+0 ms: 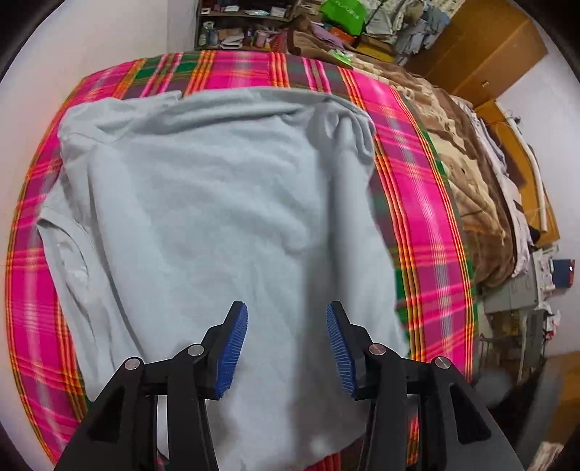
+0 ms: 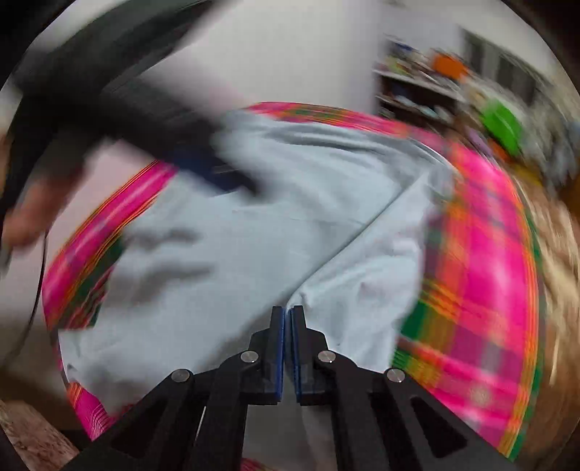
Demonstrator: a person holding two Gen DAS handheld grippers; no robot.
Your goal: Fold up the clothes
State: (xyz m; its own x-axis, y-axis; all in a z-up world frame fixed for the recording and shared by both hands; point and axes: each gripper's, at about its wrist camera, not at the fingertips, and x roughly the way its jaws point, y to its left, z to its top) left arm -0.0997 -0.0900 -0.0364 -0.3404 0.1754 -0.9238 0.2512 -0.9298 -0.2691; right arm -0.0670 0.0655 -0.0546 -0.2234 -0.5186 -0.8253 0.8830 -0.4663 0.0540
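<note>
Nearest in the left wrist view, the left tool hangs spread above the near part of a pale blue-grey shirt, its blue pads clear of the cloth with nothing between them. In the right wrist view, the right tool is pressed together, pinching a raised fold of the same shirt at its near edge; a crease runs from the pads away to the far right. The shirt lies spread on a pink plaid sheet covering the bed. To the right lies a brown blanket. Farthest, a cluttered shelf stands against the wall, with a green bag to its right.
</note>
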